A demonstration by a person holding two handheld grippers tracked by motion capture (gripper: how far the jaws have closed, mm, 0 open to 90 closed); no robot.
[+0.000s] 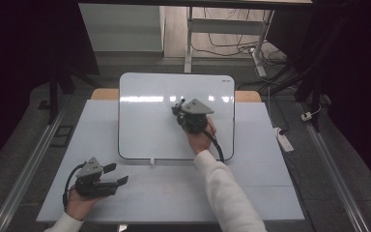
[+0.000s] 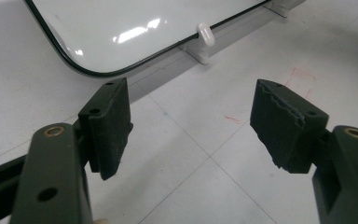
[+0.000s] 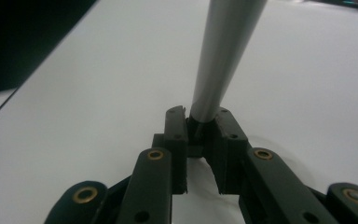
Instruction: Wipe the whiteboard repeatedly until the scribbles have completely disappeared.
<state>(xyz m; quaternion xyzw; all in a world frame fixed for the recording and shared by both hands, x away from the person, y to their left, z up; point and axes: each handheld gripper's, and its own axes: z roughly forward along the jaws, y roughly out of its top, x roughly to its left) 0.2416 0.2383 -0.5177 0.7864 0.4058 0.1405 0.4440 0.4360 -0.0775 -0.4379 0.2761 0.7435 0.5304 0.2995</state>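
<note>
A white whiteboard [image 1: 145, 125] with a dark rim lies across the far middle of the table. My right gripper [image 1: 178, 110] hovers over its right half, shut on a grey marker-like pen [image 3: 223, 46]. In the right gripper view the pen stands up from between the pads [image 3: 175, 130] over the board's surface [image 3: 98, 93]; its tip is hidden. My left gripper [image 1: 117, 174] rests at the table's near left, open, with nothing between its jaws. In the left gripper view it [image 2: 191, 121] points toward the board's near corner [image 2: 121, 28].
A small white clip [image 2: 205, 35] sits at the board's near edge. Faint red marks [image 2: 300, 74] show on the pale table [image 1: 251, 193]. A power strip [image 1: 285, 140] lies on the floor at the right, with desk legs and cables beyond the table.
</note>
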